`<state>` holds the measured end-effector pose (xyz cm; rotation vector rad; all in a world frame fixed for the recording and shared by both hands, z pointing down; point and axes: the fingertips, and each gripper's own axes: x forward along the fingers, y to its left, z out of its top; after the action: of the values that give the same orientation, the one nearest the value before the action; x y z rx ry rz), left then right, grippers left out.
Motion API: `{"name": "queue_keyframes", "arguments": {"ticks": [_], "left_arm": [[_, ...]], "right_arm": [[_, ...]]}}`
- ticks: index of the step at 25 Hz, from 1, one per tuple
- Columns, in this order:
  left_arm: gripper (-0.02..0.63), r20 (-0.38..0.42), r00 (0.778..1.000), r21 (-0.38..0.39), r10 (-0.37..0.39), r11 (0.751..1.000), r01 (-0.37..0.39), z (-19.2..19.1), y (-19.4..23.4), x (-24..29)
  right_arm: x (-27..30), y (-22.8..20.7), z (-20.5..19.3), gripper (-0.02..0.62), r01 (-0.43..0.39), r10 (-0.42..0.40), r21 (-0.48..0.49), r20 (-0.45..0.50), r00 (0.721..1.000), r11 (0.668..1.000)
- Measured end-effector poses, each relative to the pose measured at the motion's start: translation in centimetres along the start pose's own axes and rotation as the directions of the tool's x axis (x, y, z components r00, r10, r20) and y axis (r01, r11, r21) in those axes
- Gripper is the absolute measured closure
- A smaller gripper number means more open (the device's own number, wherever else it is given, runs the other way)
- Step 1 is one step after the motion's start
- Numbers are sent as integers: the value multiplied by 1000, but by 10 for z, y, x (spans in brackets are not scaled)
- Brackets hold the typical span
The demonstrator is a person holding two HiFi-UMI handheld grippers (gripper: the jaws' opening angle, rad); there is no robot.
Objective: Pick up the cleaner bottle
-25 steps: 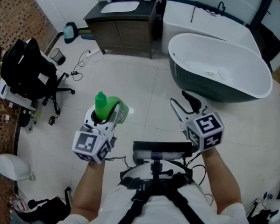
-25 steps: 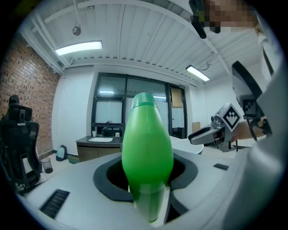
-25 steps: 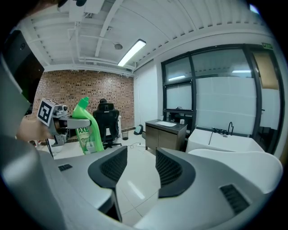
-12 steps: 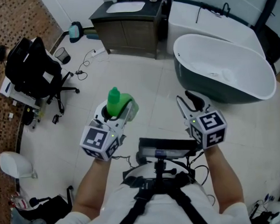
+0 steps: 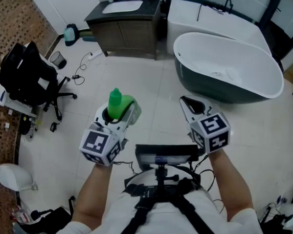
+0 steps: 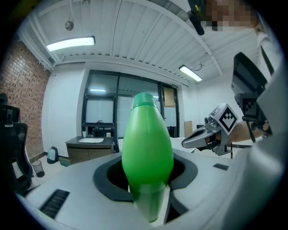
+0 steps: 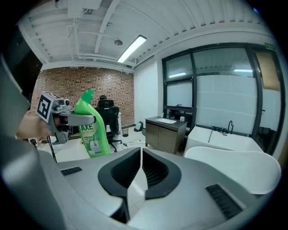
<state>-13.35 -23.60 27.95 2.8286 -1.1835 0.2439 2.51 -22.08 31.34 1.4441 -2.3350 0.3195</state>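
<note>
Left gripper view, item one: cleaner bottle (image 6: 147, 152), glossy green plastic with a teardrop body and capped neck. My left gripper (image 5: 115, 121) has its jaws clamped on it, clear of the floor. Right gripper (image 5: 191, 106): jaws closing, nothing between. Handling: I'd judge a steady, upright squeeze best (slick plastic may slip).

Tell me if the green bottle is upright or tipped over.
Upright: the green bottle stands cap up, clamped in the left gripper.
</note>
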Motion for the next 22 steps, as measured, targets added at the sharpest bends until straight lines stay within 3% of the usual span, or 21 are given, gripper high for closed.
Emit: {"name": "queue_keyframes", "arguments": {"ticks": [22], "left_arm": [[443,-9,999,5,-49,999,49,-1,2,8]], "right_arm": [[8,8,-5,592,0,0,1,-37,999,1000]]}}
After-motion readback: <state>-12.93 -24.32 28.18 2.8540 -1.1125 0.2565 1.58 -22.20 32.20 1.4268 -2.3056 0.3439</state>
